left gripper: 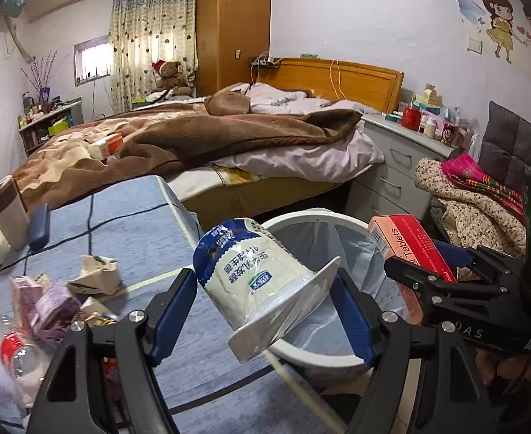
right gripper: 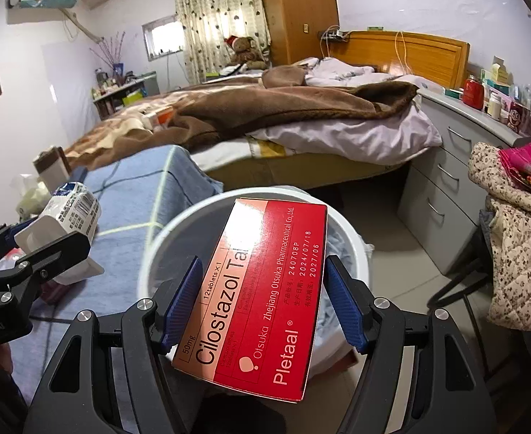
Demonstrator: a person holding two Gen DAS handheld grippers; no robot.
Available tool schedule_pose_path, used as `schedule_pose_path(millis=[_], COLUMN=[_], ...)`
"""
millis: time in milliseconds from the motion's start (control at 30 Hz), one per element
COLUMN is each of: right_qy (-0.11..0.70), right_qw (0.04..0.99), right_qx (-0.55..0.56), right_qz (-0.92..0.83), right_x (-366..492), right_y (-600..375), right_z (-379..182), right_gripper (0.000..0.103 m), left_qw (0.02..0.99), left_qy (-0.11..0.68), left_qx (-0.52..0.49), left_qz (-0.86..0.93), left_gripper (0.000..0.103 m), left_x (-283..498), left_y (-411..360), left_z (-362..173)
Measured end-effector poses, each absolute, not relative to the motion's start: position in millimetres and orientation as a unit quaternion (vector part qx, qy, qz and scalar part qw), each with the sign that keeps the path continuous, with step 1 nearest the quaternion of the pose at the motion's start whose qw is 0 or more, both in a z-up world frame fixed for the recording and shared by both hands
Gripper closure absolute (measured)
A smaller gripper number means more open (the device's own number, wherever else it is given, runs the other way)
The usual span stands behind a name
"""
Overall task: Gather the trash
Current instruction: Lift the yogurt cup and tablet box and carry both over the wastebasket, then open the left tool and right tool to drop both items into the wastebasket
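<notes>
1. Left wrist view: the left gripper (left gripper: 265, 303) had its fingers closed on a yogurt cup (left gripper: 261, 282), which lay tilted between the blue pads with its wide flanged rim toward the camera. The cup hung over the near rim of the white trash bin (left gripper: 283, 222), partly above the blue-covered counter (left gripper: 138, 217). Let go there, it could have struck the rim and rolled back onto the counter or fallen to the floor.

2. The grip sat on the cup's tapered, thin wall; a squeeze on that slope could have crushed it or let it slide out early.

3. More trash remained on the counter at left: a crumpled carton (left gripper: 95, 275), purple packets (left gripper: 45, 303) and a plastic bottle (left gripper: 19, 358).

4. Right wrist view: the right gripper (right gripper: 261, 300) had its fingers closed on the long edges of a red tablet box (right gripper: 261, 289), held above the bin's mouth (right gripper: 178, 231). The box looked well placed to drop inside, though its far end possibly reached toward the far rim.

5. Both grippers crowded the same opening; the left one (right gripper: 34, 275) stood just beside the bin, so a collision or a knocked bin was the likeliest fault.
</notes>
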State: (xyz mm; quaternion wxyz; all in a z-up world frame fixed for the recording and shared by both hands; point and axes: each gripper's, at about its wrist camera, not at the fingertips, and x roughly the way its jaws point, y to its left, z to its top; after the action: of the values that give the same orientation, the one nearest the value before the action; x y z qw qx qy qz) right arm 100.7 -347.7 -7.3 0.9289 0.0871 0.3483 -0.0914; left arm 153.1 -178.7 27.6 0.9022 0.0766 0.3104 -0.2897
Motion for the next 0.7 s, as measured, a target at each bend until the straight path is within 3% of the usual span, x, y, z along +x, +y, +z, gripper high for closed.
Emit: schedule_pose_path(millis=[533,700], right_qy=[0.406,0.406], right_qw=[0.905,0.904], right_qx=[0.070,0.074], right_qz=[-0.104,-0.110], right_x=[118.2,118.1], right_y=[-374.1,-376.4], right_z=[-37.3,-37.7], right_gripper=[0.032,0.031], left_qw=[0.887,0.884], left_qy=[0.343,0.348], left_qx=[0.078,0.067], left_qz=[-0.300,-0.306], left_gripper=[0.025,0.019], left_x=[176.5,178.6], left_y=[-221.6,-219.3], left_z=[3.6,3.8])
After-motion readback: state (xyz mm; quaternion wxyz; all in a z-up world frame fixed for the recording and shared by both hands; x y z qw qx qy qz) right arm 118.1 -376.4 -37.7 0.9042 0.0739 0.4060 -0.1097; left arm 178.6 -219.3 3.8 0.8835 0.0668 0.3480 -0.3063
